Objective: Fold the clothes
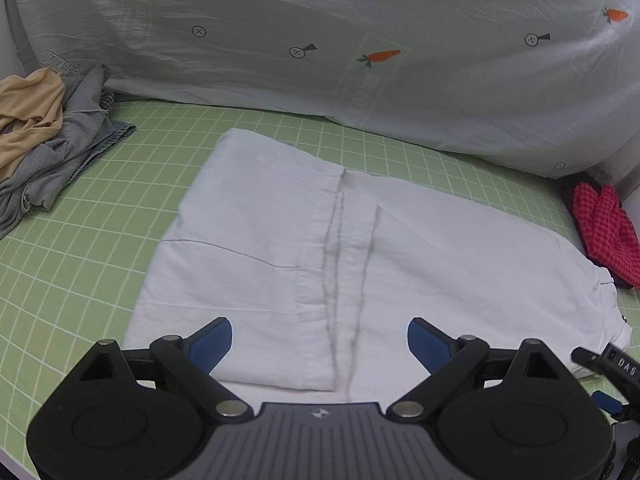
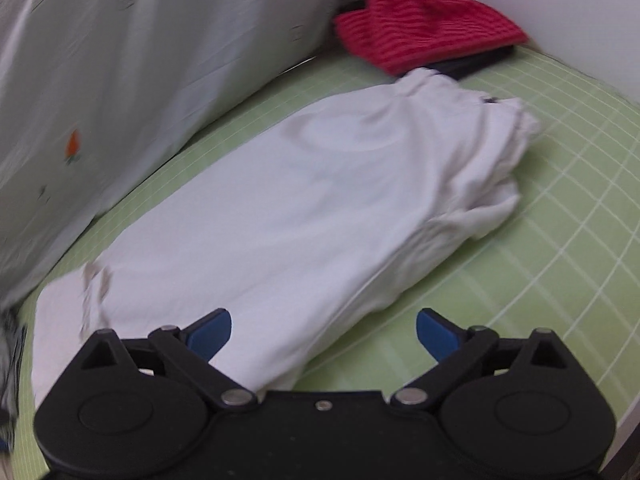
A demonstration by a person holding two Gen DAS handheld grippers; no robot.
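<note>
Now you are holding both grippers over white trousers (image 1: 280, 240) lying folded on the green grid sheet (image 1: 80, 260). Your left gripper (image 1: 320, 340) is hovering with its blue pads spread wide, grasping nothing, above the near edge of the garment, where two hemmed cuffs are lying side by side with greyish soiled edges. Your right gripper (image 2: 324, 332) is likewise hanging released, its left pad over the white cloth and its right pad over bare sheet. From that view the trousers (image 2: 300, 208) are stretching away toward a bunched waistband near a red checked cloth (image 2: 424, 28). Behind the trousers a pale quilt with carrot prints (image 1: 360, 60) is rising along the sheet's far edge. At far left a heap of grey and beige clothes (image 1: 44, 140) is sitting well apart from the trousers.
</note>
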